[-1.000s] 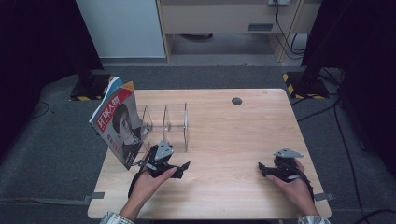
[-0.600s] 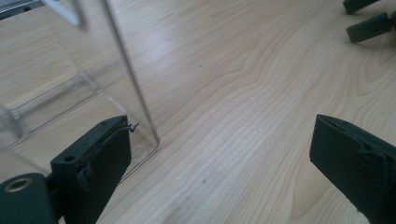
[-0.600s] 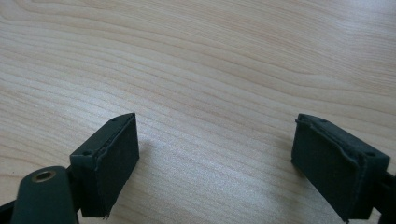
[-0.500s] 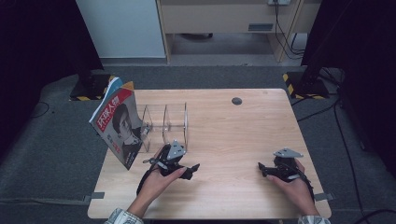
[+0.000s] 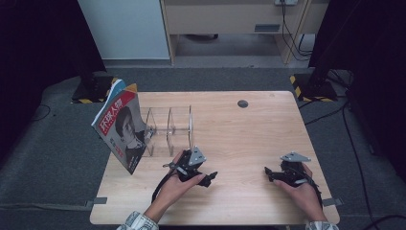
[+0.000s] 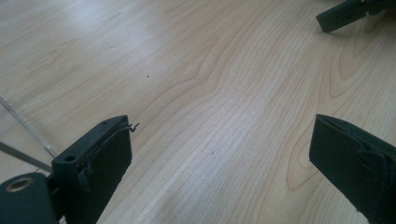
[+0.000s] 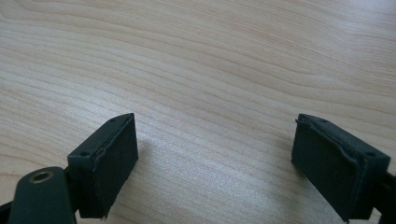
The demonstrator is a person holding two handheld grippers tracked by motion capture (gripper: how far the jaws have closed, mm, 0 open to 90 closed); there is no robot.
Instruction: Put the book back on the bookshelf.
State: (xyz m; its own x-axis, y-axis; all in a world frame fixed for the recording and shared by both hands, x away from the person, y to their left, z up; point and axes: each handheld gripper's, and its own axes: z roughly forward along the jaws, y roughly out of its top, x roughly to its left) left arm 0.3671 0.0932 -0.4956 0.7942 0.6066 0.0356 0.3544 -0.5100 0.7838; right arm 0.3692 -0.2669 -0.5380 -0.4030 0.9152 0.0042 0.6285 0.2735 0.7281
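Observation:
A magazine (image 5: 122,129) with a red cover and a portrait stands tilted against the left end of a clear acrylic rack (image 5: 170,127) on the wooden table (image 5: 239,134). My left gripper (image 5: 210,177) rests low over the table just in front of the rack's right end, pointing right. It is open, with bare wood between its jaws (image 6: 219,158). My right gripper (image 5: 269,172) sits near the front right of the table, pointing left, also open over bare wood (image 7: 215,158). A jaw tip of the right gripper (image 6: 345,14) appears far off in the left gripper view.
A small black round disc (image 5: 242,103) lies near the table's far edge. The rack's clear edge (image 6: 23,135) shows beside my left jaw. Black stands (image 5: 91,88) and cables (image 5: 344,120) sit on the grey floor around the table.
My left gripper has slid right along the table, away from the magazine, to the rack's right end. The right gripper has stayed put.

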